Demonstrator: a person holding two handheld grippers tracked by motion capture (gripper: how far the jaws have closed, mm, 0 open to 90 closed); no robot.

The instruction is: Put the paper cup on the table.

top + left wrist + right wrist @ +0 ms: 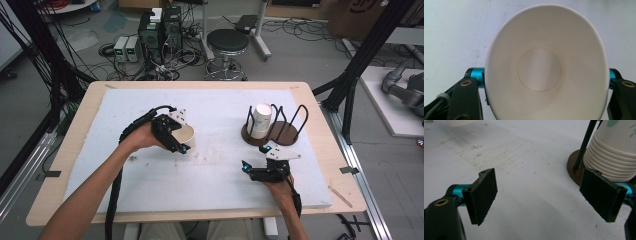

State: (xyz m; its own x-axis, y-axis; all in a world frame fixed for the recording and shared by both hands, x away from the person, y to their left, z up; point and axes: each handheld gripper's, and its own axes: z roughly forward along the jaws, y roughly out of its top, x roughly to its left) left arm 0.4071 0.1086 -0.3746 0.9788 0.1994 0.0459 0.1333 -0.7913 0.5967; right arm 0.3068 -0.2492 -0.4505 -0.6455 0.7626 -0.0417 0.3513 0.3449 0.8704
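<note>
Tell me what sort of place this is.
Probably a robotics lab or workshop: computer towers amid tangled cables on the floor, a black frame around the table, and a grey robot arm alongside.

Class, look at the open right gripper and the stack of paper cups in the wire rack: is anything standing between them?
Nothing lies on the white mat between the right gripper and the cup stack. Only the rack's black wire hoops rise beside the stack.

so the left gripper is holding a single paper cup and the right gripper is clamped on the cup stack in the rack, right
Not quite. The right gripper is open and holds nothing: the right gripper view shows its jaws spread wide, short of the cup stack in the rack. The left gripper does hold a single paper cup.
</note>
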